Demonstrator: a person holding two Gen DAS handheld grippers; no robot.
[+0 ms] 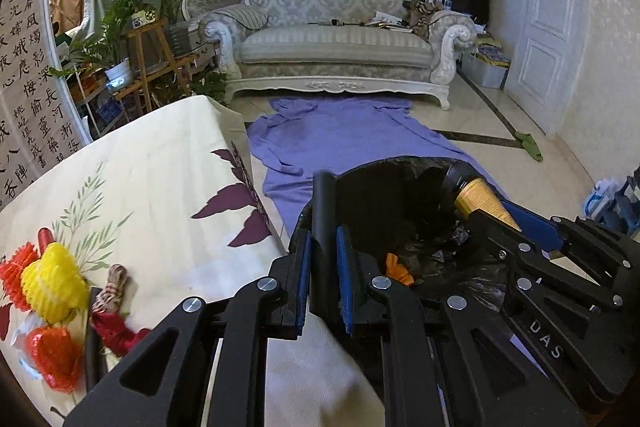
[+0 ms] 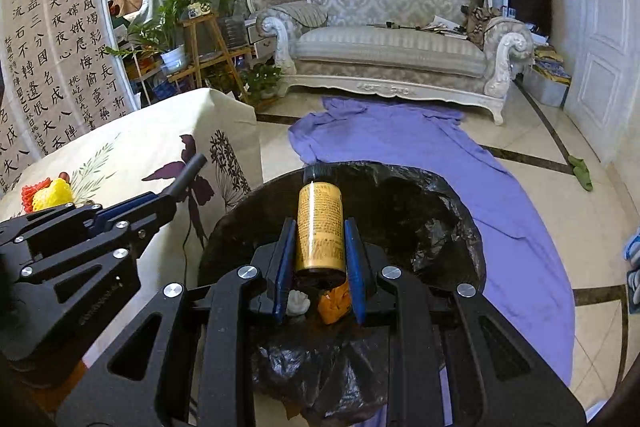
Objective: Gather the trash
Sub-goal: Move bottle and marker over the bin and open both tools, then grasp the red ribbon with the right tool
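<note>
Beside the cloth-covered table [image 2: 132, 151], over a purple sheet [image 2: 500, 195] spread on the floor, stands a bin lined with a black bag [image 2: 420, 211], its mouth open below both grippers. Over that mouth the right gripper [image 2: 320, 239] carries a gold bottle [image 2: 320, 223] with a black cap, lying between the blue pads; whether they press it or have just slackened I cannot tell. At the bin's near edge the left gripper [image 1: 323, 259] is clenched on a thin black tube [image 1: 323, 211]. Inside lie orange scraps [image 2: 334, 301] (already dropped, it seems). To finish well, I judge each piece should be centred above the opening before letting go, the tube tipped inward so it does not catch the rim. More foam netting [image 1: 54, 283] waits on the table.
</note>
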